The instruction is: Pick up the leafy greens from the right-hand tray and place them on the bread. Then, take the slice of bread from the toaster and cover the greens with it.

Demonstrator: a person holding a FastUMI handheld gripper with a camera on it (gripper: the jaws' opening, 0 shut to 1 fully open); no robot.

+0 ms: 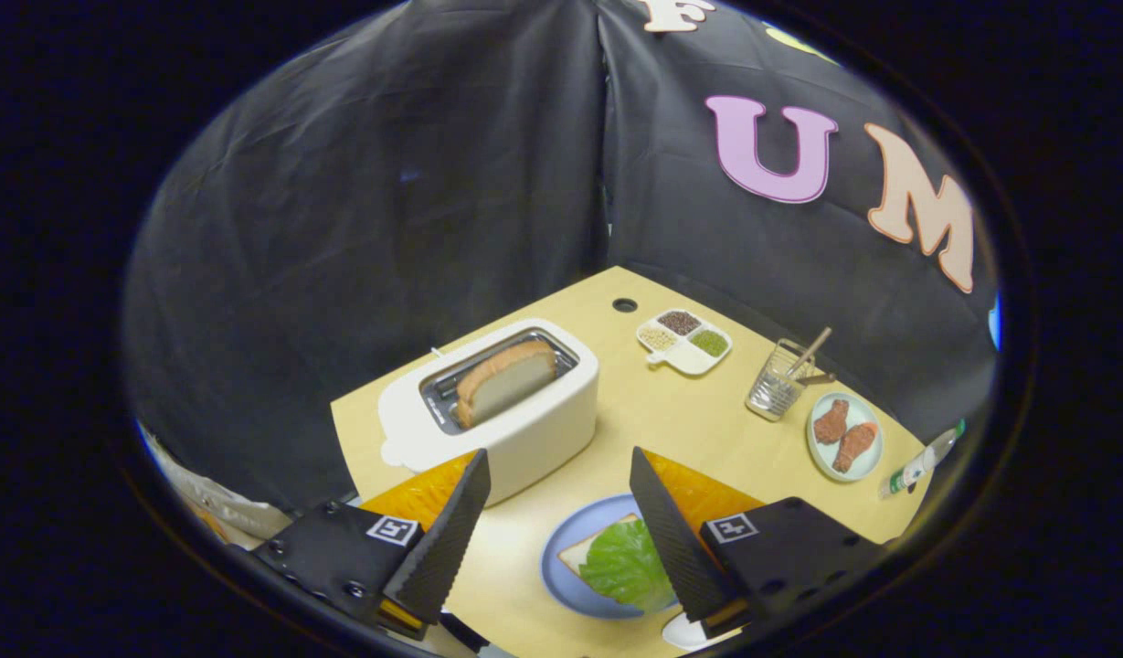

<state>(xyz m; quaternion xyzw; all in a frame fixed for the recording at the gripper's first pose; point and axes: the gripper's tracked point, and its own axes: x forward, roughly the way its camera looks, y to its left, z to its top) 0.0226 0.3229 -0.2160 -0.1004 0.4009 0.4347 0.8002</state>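
1. Gripper [558,461]: jaws spread wide, pinching nothing, held above the desk [652,416].
2. Toaster [497,407]: landmark, standing on the desk just beyond the left finger.
3. Slice of bread [506,379] stands on edge in the toaster slot, its long axis running along the slot, crust up.
4. Blue plate [554,562] lies nearer than the toaster, between the fingers; on it a bread slice [584,551] with the leafy greens [623,565] laid flat on top.
5. Bare desk between toaster and plate.
6. Right of the toaster, well apart: divided dish [684,340], glass with sticks [778,379], plate of meat [844,435] near the desk's right edge.
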